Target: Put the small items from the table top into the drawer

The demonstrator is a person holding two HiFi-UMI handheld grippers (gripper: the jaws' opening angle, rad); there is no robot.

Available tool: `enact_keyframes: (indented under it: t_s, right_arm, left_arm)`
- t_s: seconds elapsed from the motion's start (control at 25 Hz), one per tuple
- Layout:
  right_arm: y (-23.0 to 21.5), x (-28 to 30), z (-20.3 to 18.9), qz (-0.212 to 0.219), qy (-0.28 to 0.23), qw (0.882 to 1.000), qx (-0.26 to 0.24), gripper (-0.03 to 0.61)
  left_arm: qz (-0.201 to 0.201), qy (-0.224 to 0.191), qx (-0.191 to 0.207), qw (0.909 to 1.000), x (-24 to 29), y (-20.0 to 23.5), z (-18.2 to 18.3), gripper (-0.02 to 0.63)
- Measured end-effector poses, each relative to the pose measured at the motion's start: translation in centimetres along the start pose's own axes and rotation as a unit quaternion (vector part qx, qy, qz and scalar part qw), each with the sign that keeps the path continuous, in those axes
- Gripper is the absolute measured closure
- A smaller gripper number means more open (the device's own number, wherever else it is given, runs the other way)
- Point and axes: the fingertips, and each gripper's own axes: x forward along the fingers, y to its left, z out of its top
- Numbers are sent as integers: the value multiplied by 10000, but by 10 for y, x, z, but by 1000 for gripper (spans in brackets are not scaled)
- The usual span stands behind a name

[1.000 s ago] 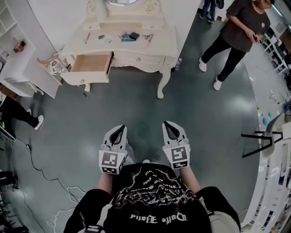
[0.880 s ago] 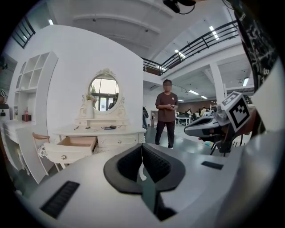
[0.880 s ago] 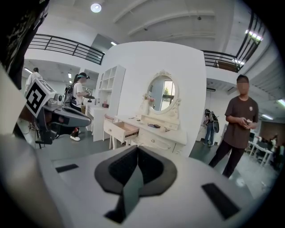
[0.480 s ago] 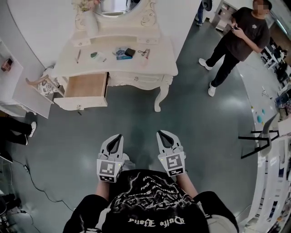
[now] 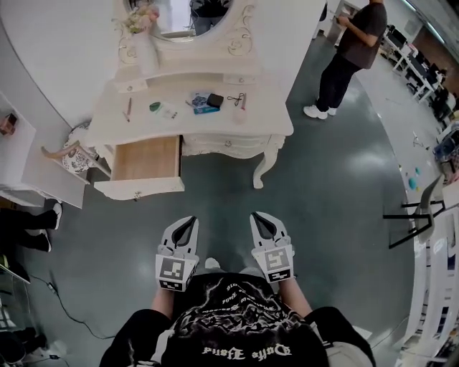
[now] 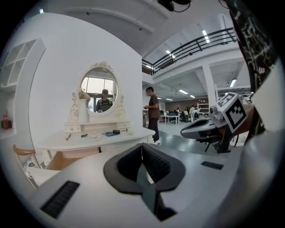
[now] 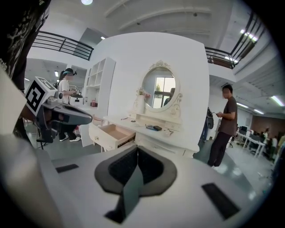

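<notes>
You are holding the left white two-jaw gripper (image 5: 189,222) and the right white two-jaw gripper (image 5: 259,218) low before you, each with its jaws pressed together on nothing. Beyond them the wood-lined cream drawer (image 5: 145,159) is standing open. Farthest, on the cream carved dressing table (image 5: 265,118), a small dark box (image 5: 214,100) and a thin brown stick (image 5: 129,109) are lying. Both are judged light, rigid and prone to skidding; pinch each across its narrow sides.

We can't name the small items (image 5: 208,100) on the table top (image 5: 265,116): they're too tiny from up here. The mirror (image 5: 179,18) runs off the top edge, the bystander (image 5: 351,50) is cropped there too, and the left edge cuts someone's legs (image 5: 29,221).
</notes>
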Motion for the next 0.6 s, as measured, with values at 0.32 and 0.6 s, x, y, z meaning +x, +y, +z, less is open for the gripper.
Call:
enact_keyframes:
  t_s: [0.32,0.6]
  right_arm:
    - [10,19,2,-77,206,9997,83,566]
    - [10,37,1,43,280,9996,92,566]
  left_arm:
    - [14,7,-146,9999,3,34,-3,598]
    - [41,15,-202,9998,9,44,-6,598]
